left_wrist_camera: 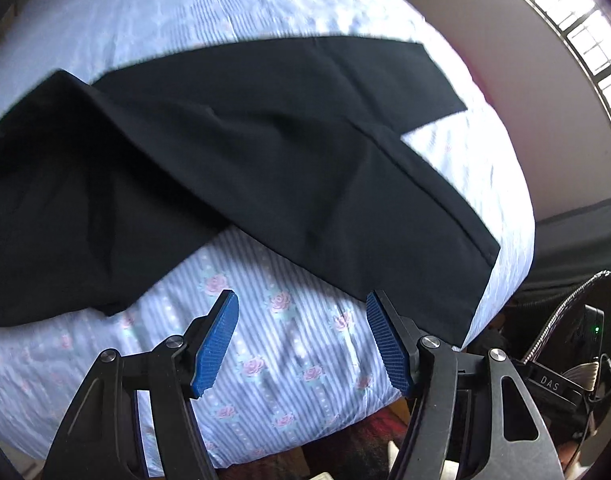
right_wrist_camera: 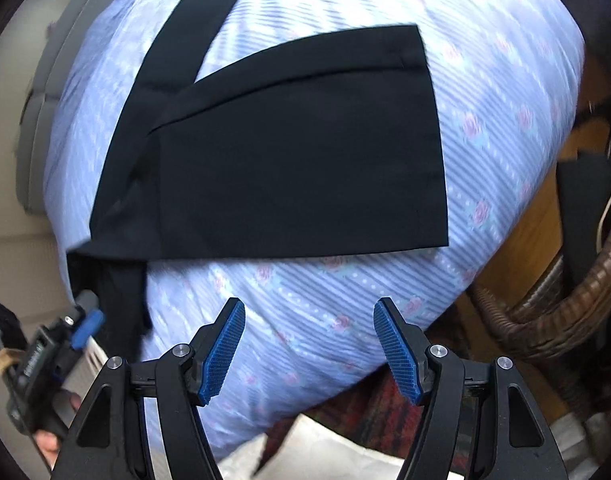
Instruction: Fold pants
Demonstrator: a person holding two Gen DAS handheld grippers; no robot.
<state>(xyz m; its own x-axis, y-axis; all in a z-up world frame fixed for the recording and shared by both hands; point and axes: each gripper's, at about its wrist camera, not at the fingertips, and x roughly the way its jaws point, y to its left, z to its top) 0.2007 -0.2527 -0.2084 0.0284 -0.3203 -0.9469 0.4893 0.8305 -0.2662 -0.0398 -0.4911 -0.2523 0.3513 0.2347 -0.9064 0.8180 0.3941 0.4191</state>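
Note:
Black pants [left_wrist_camera: 245, 152] lie spread on a bed with a pale blue striped sheet with pink roses [left_wrist_camera: 281, 340]. In the left wrist view two legs fan out to the right, and one hem sits near the bed's right edge. My left gripper [left_wrist_camera: 301, 340] hovers open over bare sheet just below the nearer leg, with nothing between its blue pads. In the right wrist view a broad black part of the pants [right_wrist_camera: 297, 168] lies flat and a narrow part runs up to the top. My right gripper [right_wrist_camera: 309, 344] is open above the sheet below it. The left gripper [right_wrist_camera: 81, 320] shows at lower left, beside cloth hanging over the bed's edge.
A brown wicker basket [right_wrist_camera: 565, 312] stands by the bed on the right, on a wooden floor. A dark round device with a green light [left_wrist_camera: 577, 332] sits past the bed's right edge. A window [left_wrist_camera: 565, 12] is beyond. Grey cushions [right_wrist_camera: 37, 128] border the bed on the left.

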